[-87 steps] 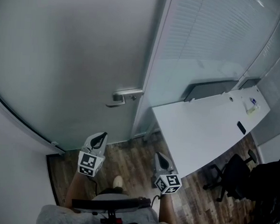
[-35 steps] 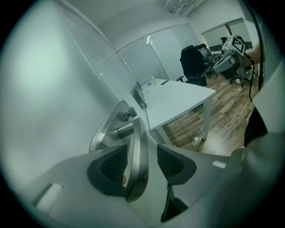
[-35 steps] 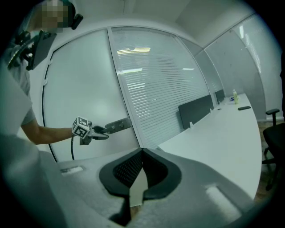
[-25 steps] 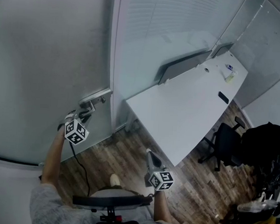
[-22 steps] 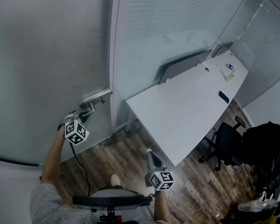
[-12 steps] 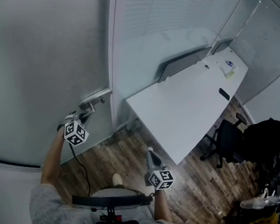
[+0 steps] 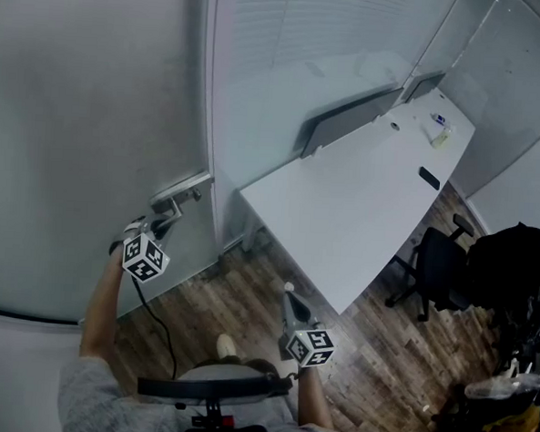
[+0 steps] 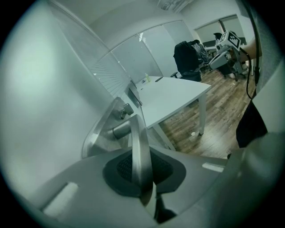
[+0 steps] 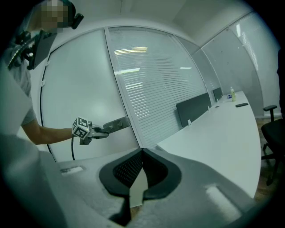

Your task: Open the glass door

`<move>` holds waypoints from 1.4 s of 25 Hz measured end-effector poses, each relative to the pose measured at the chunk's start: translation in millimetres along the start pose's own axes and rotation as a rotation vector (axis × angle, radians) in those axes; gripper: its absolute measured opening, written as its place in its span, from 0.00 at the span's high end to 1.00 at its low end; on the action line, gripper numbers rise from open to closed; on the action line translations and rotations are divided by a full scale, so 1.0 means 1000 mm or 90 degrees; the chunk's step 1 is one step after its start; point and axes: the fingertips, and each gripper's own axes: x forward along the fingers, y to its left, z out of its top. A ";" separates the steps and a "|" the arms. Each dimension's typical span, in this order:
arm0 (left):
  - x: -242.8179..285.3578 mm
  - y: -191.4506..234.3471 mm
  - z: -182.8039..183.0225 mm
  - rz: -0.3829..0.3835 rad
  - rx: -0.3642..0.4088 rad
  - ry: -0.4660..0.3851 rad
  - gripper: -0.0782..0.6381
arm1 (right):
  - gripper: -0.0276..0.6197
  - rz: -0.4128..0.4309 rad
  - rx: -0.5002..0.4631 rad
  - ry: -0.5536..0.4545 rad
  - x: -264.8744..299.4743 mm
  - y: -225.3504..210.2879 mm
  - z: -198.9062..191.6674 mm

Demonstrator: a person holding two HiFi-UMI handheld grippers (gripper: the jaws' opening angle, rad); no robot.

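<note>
Your left tool (image 7: 161,227) pinches the handle (image 8: 136,133) of the glass door (image 7: 85,108) on your left. Your right tool (image 9: 141,156) is pressed together, empty, by the desk (image 7: 362,202).

On my feed the glass door (image 7: 85,108) reads as frosted grey-white, and its handle (image 8: 139,147) as brushed silver. The left gripper (image 7: 163,224) at nine o'clock and the right gripper (image 7: 290,296) at six both carry black-and-white square-patterned cubes (grey shells, dark ribbed pads). The floor (image 7: 247,296) is brown wood-grain planking. The desk (image 7: 362,198) is plain white, the chair (image 7: 440,267) at four o'clock black, and the blinds (image 7: 290,29) pale with horizontal slats.
</note>
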 end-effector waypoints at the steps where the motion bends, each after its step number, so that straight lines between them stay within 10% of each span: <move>1: 0.000 -0.002 0.000 -0.001 0.000 -0.001 0.88 | 0.95 -0.001 0.000 0.000 -0.001 -0.001 -0.001; 35: -0.041 -0.085 0.029 -0.051 0.034 -0.049 0.85 | 0.95 -0.021 0.015 -0.016 -0.081 -0.013 -0.025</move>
